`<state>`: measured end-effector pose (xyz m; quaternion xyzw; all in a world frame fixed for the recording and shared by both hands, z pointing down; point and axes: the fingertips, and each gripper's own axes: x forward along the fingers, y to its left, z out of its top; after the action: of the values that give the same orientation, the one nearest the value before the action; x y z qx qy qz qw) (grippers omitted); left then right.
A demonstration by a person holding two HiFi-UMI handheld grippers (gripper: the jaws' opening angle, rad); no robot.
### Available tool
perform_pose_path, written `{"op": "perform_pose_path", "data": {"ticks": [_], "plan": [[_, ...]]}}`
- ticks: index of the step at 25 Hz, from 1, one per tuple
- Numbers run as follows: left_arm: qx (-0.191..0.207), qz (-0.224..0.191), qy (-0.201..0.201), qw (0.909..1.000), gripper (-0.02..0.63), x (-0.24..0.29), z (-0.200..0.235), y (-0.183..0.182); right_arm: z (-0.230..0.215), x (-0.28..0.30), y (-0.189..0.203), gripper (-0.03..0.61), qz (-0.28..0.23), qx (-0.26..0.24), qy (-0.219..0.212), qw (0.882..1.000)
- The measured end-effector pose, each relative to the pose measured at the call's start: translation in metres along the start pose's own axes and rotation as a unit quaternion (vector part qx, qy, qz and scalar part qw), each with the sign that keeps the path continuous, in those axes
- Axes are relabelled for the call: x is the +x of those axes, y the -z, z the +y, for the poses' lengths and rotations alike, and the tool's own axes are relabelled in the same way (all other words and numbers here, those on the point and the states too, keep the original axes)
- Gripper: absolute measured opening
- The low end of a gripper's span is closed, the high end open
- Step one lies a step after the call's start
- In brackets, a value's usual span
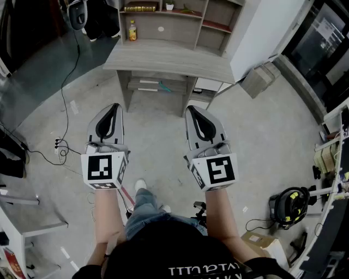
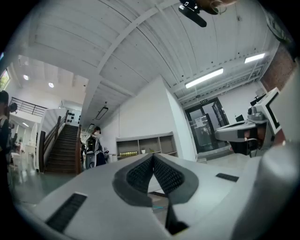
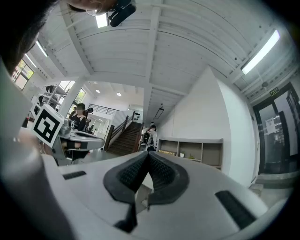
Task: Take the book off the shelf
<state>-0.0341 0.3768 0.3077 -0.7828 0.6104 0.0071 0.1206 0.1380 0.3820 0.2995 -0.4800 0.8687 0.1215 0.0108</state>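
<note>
A brown and gold book (image 1: 140,7) lies flat on the upper shelf of a grey wooden shelf unit (image 1: 180,22) that stands on a desk (image 1: 169,61), well ahead of me. The same book shows small and far off in the left gripper view (image 2: 127,153) and the right gripper view (image 3: 166,152). My left gripper (image 1: 114,107) and right gripper (image 1: 194,109) are held side by side, level, over the floor short of the desk. Both are shut, pads meeting at the tips, with nothing between them (image 2: 153,157) (image 3: 148,154).
A yellow bottle (image 1: 132,31) and a small potted plant (image 1: 169,6) stand on the shelf unit. Cables and a power strip (image 1: 59,146) trail on the floor at left. A cardboard box (image 1: 259,79) sits right of the desk. A person (image 2: 96,146) stands near stairs (image 2: 63,151).
</note>
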Motion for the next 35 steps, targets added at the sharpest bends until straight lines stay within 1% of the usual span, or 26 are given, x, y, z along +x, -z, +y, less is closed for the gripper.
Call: {"op": "perform_pose_path", "data": {"ticks": [3, 7, 10, 11, 12, 13, 14, 15, 16, 18, 21, 27, 30, 35], "plan": [[0.005, 0.001, 0.002, 1.0000, 0.011, -0.005, -0.012, 0.000, -0.004, -0.009, 0.005, 0.011, 0.001, -0.003, 0.006, 1.000], [0.006, 0.005, 0.001, 1.0000, 0.011, -0.017, -0.024, -0.001, -0.006, -0.023, 0.008, 0.011, 0.001, 0.013, 0.012, 1.000], [-0.013, 0.007, 0.005, 0.9999, 0.012, -0.020, -0.025, -0.003, -0.005, -0.031, 0.002, 0.012, -0.006, 0.006, 0.010, 1.000], [-0.021, 0.009, 0.010, 0.9997, 0.036, -0.020, -0.027, -0.003, -0.006, -0.033, 0.000, 0.012, -0.007, 0.002, 0.010, 1.000], [-0.025, 0.011, 0.014, 0.9995, 0.165, -0.019, -0.029, -0.003, -0.007, -0.035, -0.001, 0.011, -0.009, 0.002, 0.011, 1.000], [-0.024, 0.015, 0.013, 0.9995, 0.325, -0.018, -0.030, -0.001, -0.009, -0.037, -0.001, 0.012, -0.011, 0.004, 0.013, 1.000], [-0.017, 0.022, 0.007, 0.9996, 0.435, -0.015, -0.030, 0.001, -0.012, -0.038, -0.001, 0.012, -0.012, 0.007, 0.015, 1.000], [-0.010, 0.031, 0.002, 0.9995, 0.489, -0.013, -0.031, 0.004, -0.014, -0.039, 0.000, 0.012, -0.011, 0.009, 0.016, 1.000], [-0.006, 0.039, 0.000, 0.9992, 0.517, -0.011, -0.032, 0.006, -0.016, -0.039, 0.000, 0.012, -0.010, 0.010, 0.018, 1.000], [-0.011, 0.043, 0.002, 0.9990, 0.538, -0.007, -0.033, 0.006, -0.018, -0.038, -0.002, 0.012, -0.012, 0.010, 0.020, 1.000], [-0.020, 0.035, -0.003, 0.9992, 0.540, -0.003, -0.027, 0.000, -0.020, -0.037, -0.009, 0.012, -0.019, 0.006, 0.021, 1.000], [-0.012, 0.030, -0.025, 0.9992, 0.539, 0.016, -0.009, 0.000, -0.032, -0.019, -0.001, 0.012, -0.008, 0.006, 0.026, 1.000], [-0.008, 0.030, -0.030, 0.9991, 0.540, 0.034, 0.003, 0.006, -0.038, 0.001, 0.004, 0.012, -0.005, 0.005, 0.028, 1.000], [-0.016, 0.027, -0.035, 0.9989, 0.538, 0.074, 0.029, 0.021, -0.049, 0.048, 0.016, 0.012, 0.000, -0.004, 0.022, 1.000]]}}
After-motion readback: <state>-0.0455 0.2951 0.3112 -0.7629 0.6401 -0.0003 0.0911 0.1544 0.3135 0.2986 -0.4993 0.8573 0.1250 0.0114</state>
